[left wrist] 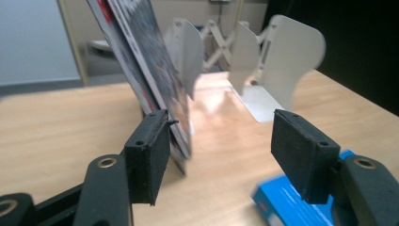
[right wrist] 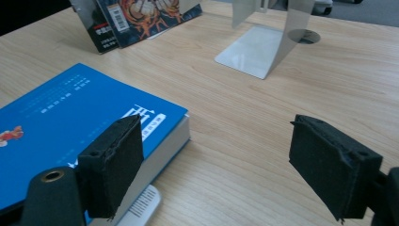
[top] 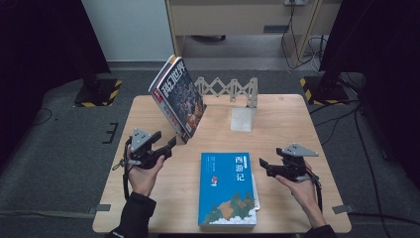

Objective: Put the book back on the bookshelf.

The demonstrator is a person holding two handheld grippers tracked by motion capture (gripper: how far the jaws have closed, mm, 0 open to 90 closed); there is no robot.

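Two or three magazines (top: 178, 96) lean upright together at the table's back left, their lower edge on the wood. A blue book (top: 228, 188) lies flat near the front middle, with a thin white booklet (right wrist: 141, 202) peeking out from under it. My left gripper (top: 171, 145) is open just left of the magazines' lower corner. In the left gripper view its jaws (left wrist: 221, 141) stand wide, and the magazines (left wrist: 150, 61) rise just beyond the left pad (left wrist: 148, 150). My right gripper (top: 264, 167) is open beside the book's right edge, pointing at the book (right wrist: 70, 113), with nothing held (right wrist: 226, 165).
An expandable metal bookend rack (top: 233, 91) stands at the back middle, its base plate (right wrist: 254, 52) flat on the wooden table (top: 297, 124). Bare wood lies between book and rack. Hazard-striped stand bases (top: 96, 91) and cables are on the floor around.
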